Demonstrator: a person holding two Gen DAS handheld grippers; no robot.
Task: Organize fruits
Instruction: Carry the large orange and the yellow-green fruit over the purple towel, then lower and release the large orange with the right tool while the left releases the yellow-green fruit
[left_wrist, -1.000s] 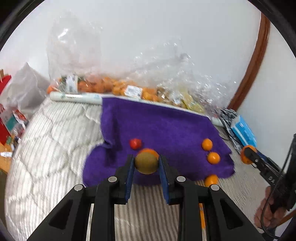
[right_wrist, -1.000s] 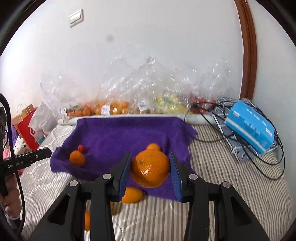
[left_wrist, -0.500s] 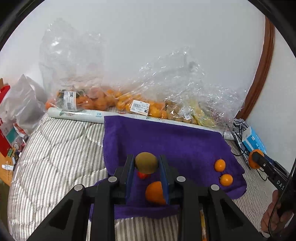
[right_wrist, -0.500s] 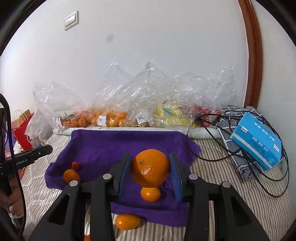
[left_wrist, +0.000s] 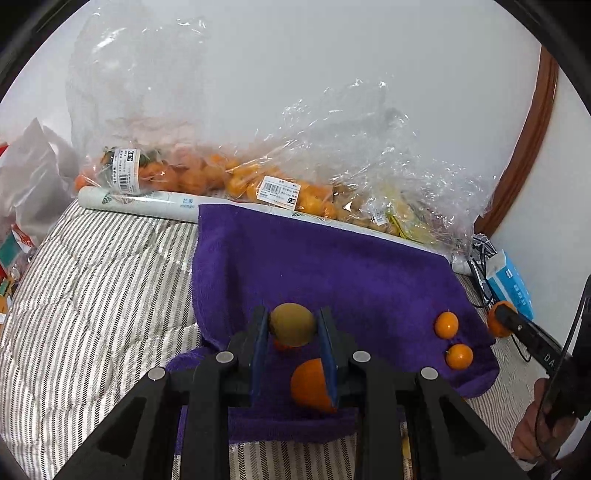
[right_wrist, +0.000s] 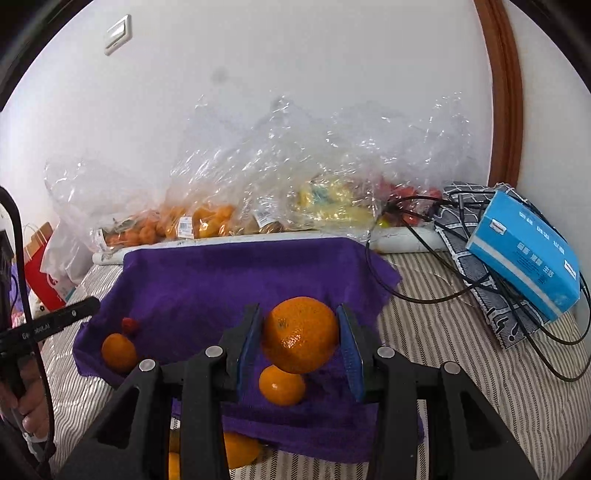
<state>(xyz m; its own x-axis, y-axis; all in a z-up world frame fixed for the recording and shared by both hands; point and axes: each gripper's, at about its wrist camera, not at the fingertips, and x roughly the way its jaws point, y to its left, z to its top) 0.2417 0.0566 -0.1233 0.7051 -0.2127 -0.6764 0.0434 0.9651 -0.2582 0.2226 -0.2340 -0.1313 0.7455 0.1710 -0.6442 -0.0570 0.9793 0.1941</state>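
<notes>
My left gripper (left_wrist: 292, 325) is shut on a brown-green kiwi (left_wrist: 291, 324), held over the near left part of a purple towel (left_wrist: 314, 258). Below it on the towel lie an orange (left_wrist: 310, 384) and a small red fruit, mostly hidden. Two small oranges (left_wrist: 446, 325) (left_wrist: 459, 356) lie at the towel's right edge. My right gripper (right_wrist: 300, 334) is shut on a large orange (right_wrist: 300, 334) above the towel (right_wrist: 229, 280). Under it rests a small orange (right_wrist: 281, 384); another orange (right_wrist: 119, 351) and a red fruit (right_wrist: 130, 325) lie at the left.
Clear plastic bags of fruit (left_wrist: 258, 184) line the wall behind the towel on a striped bed cover (left_wrist: 92, 280). A blue box (right_wrist: 524, 251) and black cables (right_wrist: 424, 288) lie at the right. More oranges (right_wrist: 240, 450) sit off the towel's near edge. Shopping bags (right_wrist: 48, 273) stand left.
Both grippers have moved forward over the towel, each still gripping its fruit. The loose oranges on the towel now appear nearer and lower in both views.
</notes>
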